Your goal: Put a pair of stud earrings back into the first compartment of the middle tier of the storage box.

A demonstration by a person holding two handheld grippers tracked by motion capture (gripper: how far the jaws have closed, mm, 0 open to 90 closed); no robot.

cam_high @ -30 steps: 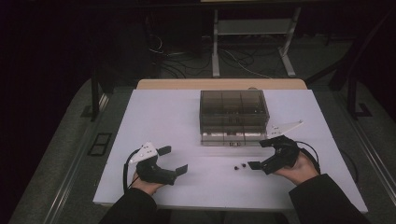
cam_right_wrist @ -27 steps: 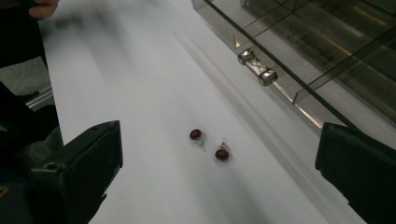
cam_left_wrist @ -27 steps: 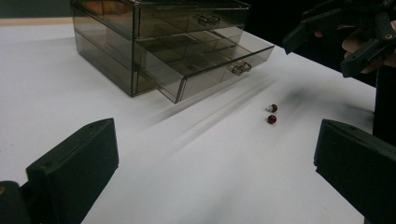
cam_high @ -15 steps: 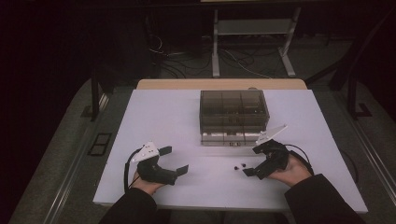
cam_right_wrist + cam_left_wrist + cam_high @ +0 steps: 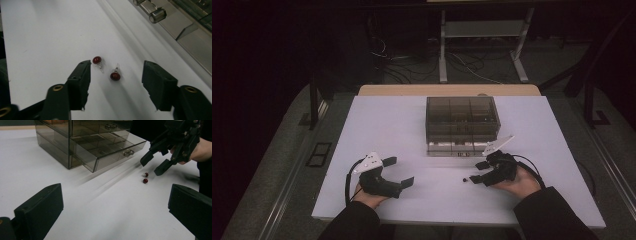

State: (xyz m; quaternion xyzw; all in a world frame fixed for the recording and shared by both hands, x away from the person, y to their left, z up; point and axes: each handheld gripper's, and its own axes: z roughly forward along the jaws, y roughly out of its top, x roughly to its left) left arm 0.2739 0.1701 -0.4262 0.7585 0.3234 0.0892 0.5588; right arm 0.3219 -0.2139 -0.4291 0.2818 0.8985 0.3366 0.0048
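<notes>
Earrings: two small red stud earrings at centre frame in the right gripper view, lying on the white table, one touching the left jaw's tip, the other in the gap. Right gripper, lower right of the high view, jaws have just been closing, now half apart, pressing on nothing. Left gripper, lower left, jaws wide, empty. Smoked-plastic drawer box at upper centre, one drawer pulled out.
</notes>
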